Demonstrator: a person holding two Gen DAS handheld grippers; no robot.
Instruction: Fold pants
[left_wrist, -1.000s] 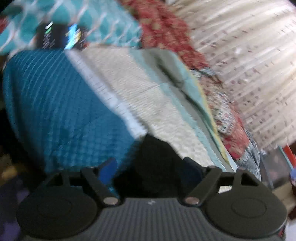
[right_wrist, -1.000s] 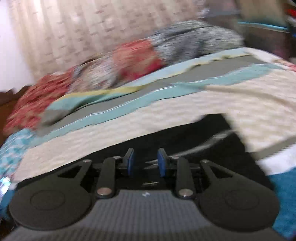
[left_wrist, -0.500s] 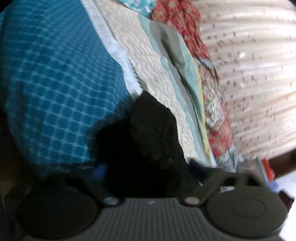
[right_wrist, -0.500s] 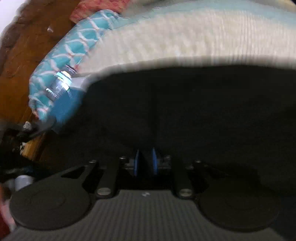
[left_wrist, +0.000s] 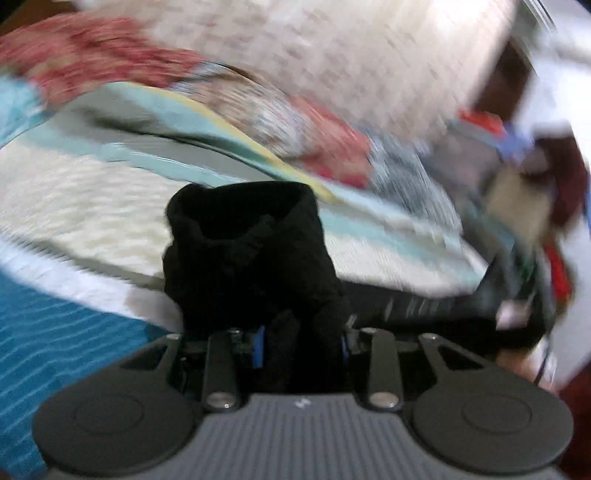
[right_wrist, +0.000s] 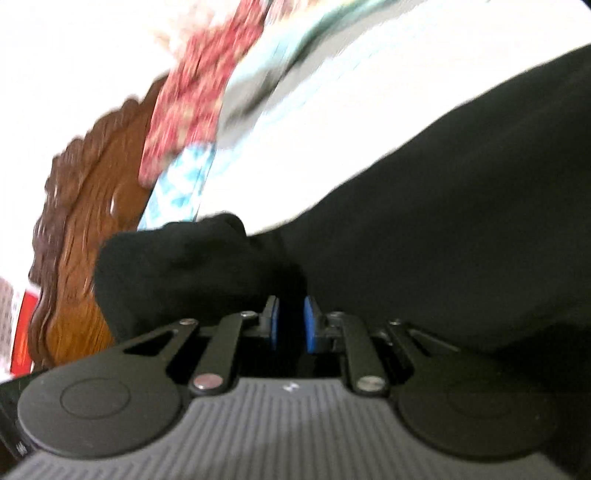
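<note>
While L claw (left_wrist: 299, 341) closes on black pants (left_wrist: 243, 251), bunch pointing away, R claw (right_wrist: 291, 325) opening, cloth between.

The pants (left_wrist: 247, 254) are black, of a soft, thick cloth, and lie partly on the bed's cream and teal cover. In the left wrist view one bunched end stands up in a rumpled lump with a rolled, open-looking edge at its top, while its lower part is gathered down toward the camera. In the right wrist view the pants (right_wrist: 461, 229) spread as a broad dark sheet across the right side over the pale cover, with a folded, rounded lump of cloth bulging out at the left.
</note>
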